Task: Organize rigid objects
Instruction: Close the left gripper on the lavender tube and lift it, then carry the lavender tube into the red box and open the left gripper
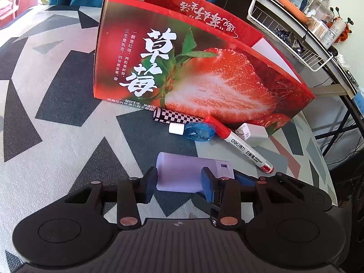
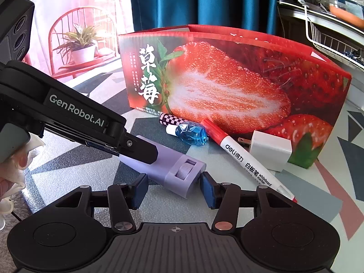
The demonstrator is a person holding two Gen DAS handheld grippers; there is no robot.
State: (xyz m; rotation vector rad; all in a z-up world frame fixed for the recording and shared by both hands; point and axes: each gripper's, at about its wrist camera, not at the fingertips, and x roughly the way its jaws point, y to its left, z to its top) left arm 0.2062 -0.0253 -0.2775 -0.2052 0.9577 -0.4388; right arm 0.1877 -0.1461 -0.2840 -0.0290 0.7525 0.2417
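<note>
Lilac device being clamped by left gripper; right gripper being closed around its end, contact unclear; twisting risked

Surface: mat with grey, black and white geometric print. Strawberry box stands far; near its front lie checkered tube, blue bottle, whiteboard marker, white charger, purple device.

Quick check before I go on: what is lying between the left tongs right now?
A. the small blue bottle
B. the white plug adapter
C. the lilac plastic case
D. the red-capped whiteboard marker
C: the left tongs sit on either side of the lilac plastic case, while the marker, plug adapter and blue bottle lie apart, nearer the strawberry box.
</note>
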